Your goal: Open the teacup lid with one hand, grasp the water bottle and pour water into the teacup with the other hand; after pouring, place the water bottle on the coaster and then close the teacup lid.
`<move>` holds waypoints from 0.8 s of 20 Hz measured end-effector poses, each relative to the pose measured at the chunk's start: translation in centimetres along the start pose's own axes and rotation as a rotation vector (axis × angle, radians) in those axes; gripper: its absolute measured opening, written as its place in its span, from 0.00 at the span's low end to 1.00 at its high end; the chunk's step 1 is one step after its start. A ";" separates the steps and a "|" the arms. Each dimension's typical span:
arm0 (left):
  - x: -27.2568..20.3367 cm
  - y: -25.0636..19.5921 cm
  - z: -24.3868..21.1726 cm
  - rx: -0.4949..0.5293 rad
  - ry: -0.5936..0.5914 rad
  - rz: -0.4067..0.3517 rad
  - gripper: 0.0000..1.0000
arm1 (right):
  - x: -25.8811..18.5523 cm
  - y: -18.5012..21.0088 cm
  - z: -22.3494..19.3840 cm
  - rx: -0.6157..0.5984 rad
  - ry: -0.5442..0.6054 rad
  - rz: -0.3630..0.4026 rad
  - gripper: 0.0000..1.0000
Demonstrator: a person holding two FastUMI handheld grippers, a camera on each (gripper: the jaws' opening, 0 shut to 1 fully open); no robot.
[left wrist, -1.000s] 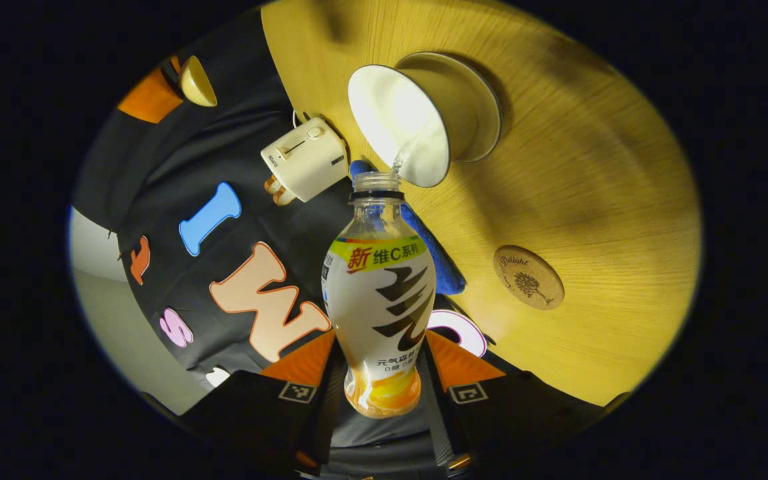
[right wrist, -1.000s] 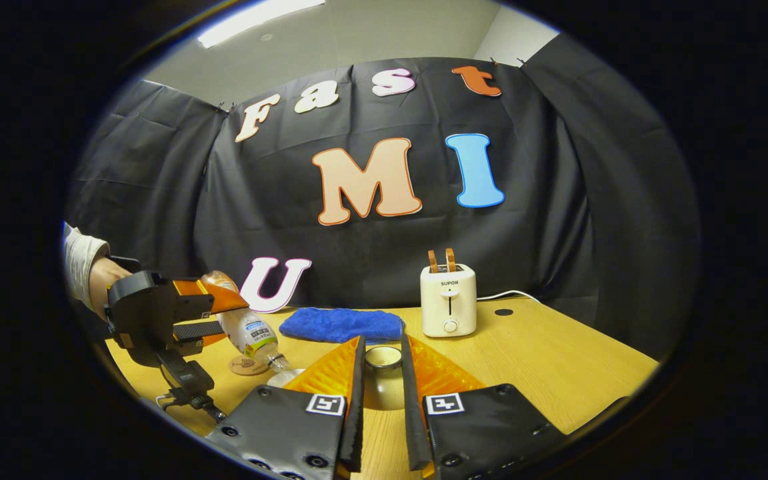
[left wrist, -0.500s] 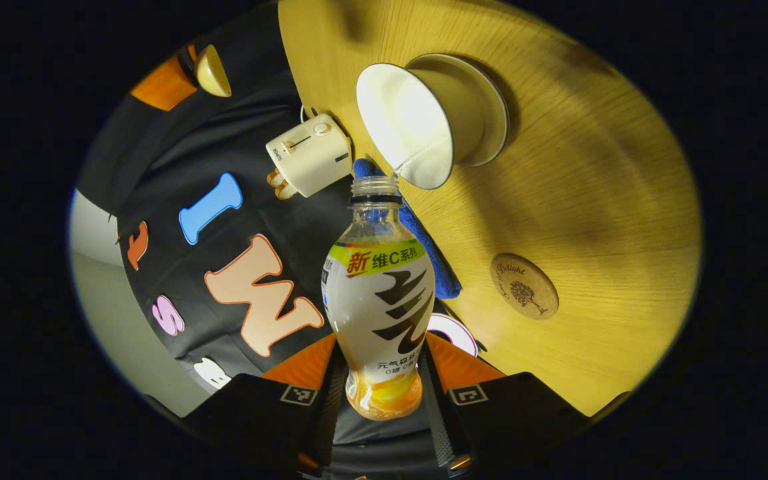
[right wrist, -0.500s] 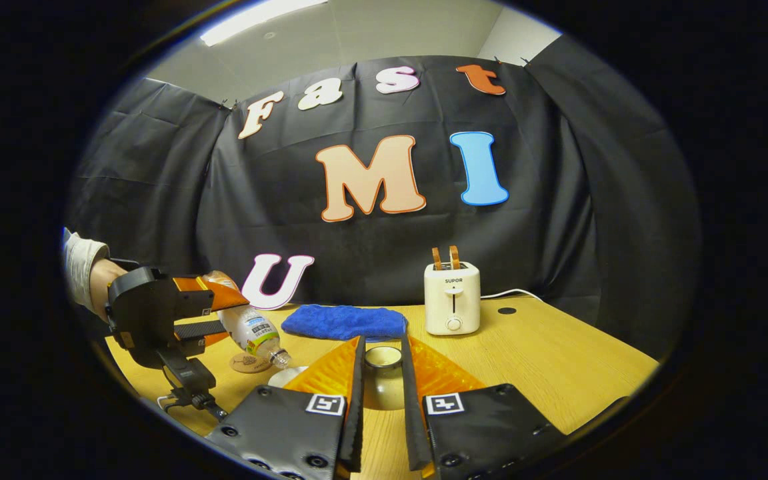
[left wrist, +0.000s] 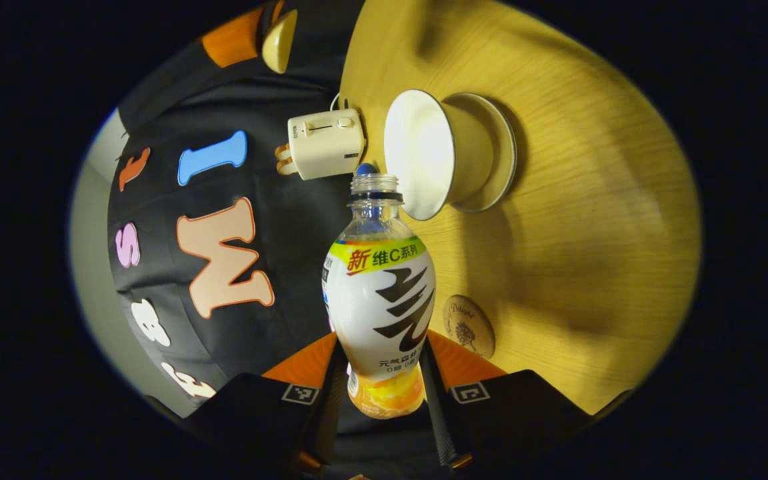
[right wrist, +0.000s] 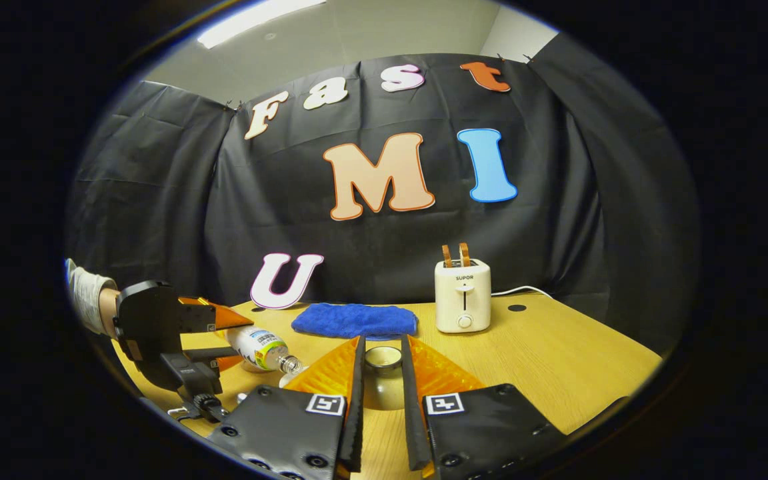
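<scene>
My left gripper (left wrist: 381,347) is shut on a labelled plastic water bottle (left wrist: 379,293) with no cap. Its mouth lies just beside the rim of the white teacup (left wrist: 421,150), which stands on a saucer (left wrist: 501,160). No water is running from it. In the right gripper view the bottle (right wrist: 259,347) lies almost level in the left gripper (right wrist: 221,337), held by a sleeved hand. My right gripper (right wrist: 383,345) is shut on the cream teacup lid (right wrist: 383,377), knob up, above the table. The round cork coaster (left wrist: 469,327) lies close to the bottle's base.
A white toaster (right wrist: 463,297) with two slices stands at the back of the wooden table (right wrist: 557,360), its cord trailing right. A folded blue cloth (right wrist: 355,320) lies left of it. The teacup rim (right wrist: 285,380) peeks out beside my right gripper's finger.
The stream of water into the cup has stopped. The left gripper has rolled the bottle back from nose-down to nearly level and sunk a little. The right gripper still holds the lid in place.
</scene>
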State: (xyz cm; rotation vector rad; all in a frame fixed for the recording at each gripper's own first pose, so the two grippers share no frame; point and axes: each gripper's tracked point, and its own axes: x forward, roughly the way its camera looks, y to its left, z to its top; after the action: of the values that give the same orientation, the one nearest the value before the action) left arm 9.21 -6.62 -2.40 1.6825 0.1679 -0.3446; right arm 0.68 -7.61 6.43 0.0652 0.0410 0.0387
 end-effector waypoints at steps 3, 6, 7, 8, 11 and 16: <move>0.0 -0.9 0.5 -0.190 -0.042 -0.016 0.56 | -0.1 -0.1 0.1 0.002 -0.004 -0.003 0.31; 0.2 -1.3 1.0 -0.344 -0.058 -0.024 0.56 | 0.0 -0.3 0.0 0.007 0.001 -0.006 0.31; 0.1 -1.2 1.3 -0.393 -0.072 -0.024 0.57 | 0.0 -0.3 -0.1 0.007 0.003 -0.005 0.31; 0.1 -1.2 1.3 -0.447 -0.077 -0.026 0.56 | 0.0 -0.3 0.0 0.007 0.002 -0.004 0.31; 0.1 -1.0 1.9 -0.625 -0.106 -0.034 0.56 | 0.0 0.0 0.0 0.006 0.000 0.000 0.31; -0.7 1.3 2.1 -0.923 -0.143 -0.012 0.56 | 0.0 0.2 -0.1 0.007 0.007 0.005 0.31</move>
State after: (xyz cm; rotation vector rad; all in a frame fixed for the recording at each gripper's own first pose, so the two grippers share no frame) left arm 8.71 -8.77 -1.19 0.7434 0.1915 -0.3244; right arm 0.68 -7.37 6.33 0.0723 0.0477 0.0442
